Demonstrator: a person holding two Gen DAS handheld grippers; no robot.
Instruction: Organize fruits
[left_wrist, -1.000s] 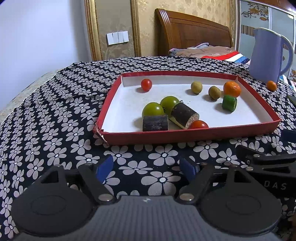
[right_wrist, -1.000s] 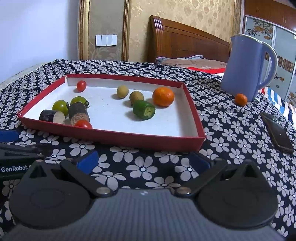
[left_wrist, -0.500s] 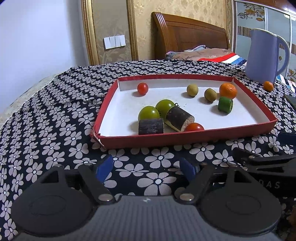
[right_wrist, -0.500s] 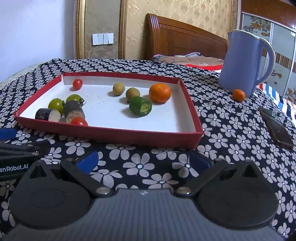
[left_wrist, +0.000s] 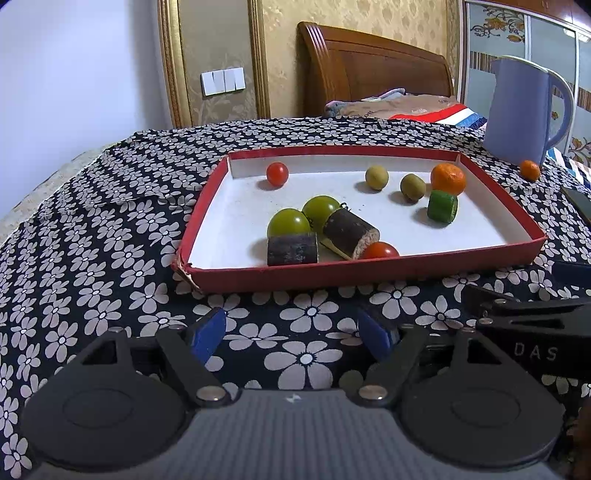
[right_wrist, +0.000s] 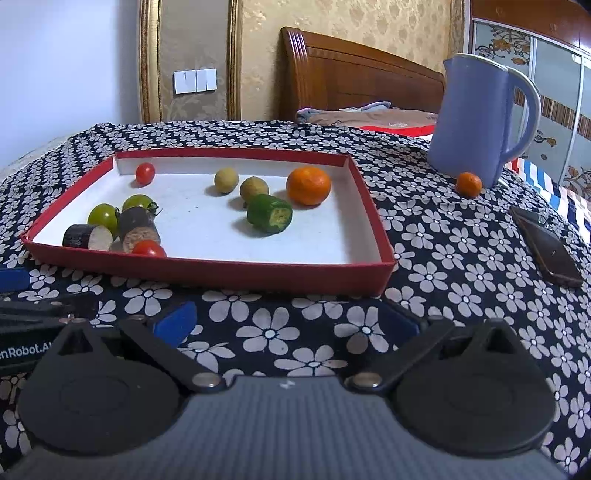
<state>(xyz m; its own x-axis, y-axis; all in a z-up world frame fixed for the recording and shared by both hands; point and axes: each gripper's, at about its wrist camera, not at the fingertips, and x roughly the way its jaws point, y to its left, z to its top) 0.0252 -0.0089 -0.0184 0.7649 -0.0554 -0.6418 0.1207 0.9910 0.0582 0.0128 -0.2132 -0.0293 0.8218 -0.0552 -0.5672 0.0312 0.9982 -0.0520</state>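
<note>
A shallow red tray with a white floor lies on the flowered cloth. In it are two red tomatoes, two green tomatoes, two dark sugarcane pieces, a green cucumber piece, two brownish round fruits and an orange. A small orange sits outside by the jug. My left gripper and right gripper hover open over the cloth before the tray, holding nothing.
A tall blue jug stands beyond the tray's right side. A dark phone lies on the cloth at the right. A wooden headboard and bedding are behind the table.
Both views have tilted slightly, so the tray sits a little lower and farther in the frames. No fruit has moved and both grippers stay open.
</note>
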